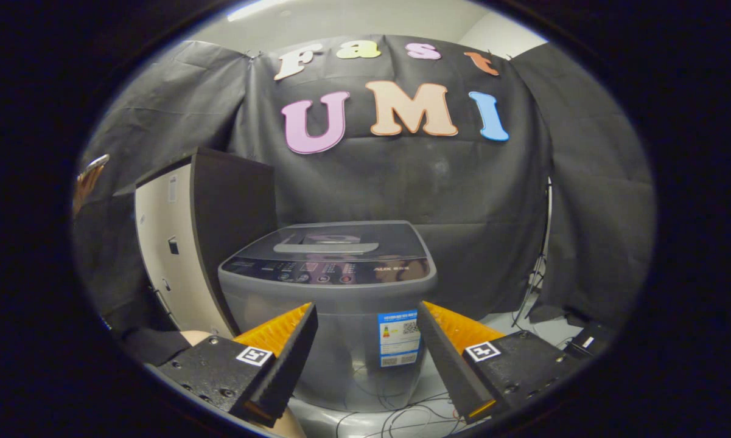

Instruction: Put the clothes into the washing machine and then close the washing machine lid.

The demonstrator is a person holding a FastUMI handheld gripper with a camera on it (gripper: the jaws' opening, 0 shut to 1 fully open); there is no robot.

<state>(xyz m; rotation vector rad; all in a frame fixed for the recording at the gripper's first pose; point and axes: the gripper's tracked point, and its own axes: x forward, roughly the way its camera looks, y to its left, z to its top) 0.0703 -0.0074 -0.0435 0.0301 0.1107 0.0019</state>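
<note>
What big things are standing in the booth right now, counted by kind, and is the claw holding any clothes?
Washing machine, lid down: 1
Cabinet beside the machine: 1
Stand against the wall cloth: 1
Total: 3
The claw is open with nothing between its fingers; the machine stands just ahead of them.

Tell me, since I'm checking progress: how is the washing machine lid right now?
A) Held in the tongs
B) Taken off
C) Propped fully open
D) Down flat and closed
D: the lid lies flat on the washing machine, and the open tongs hold nothing.
</note>
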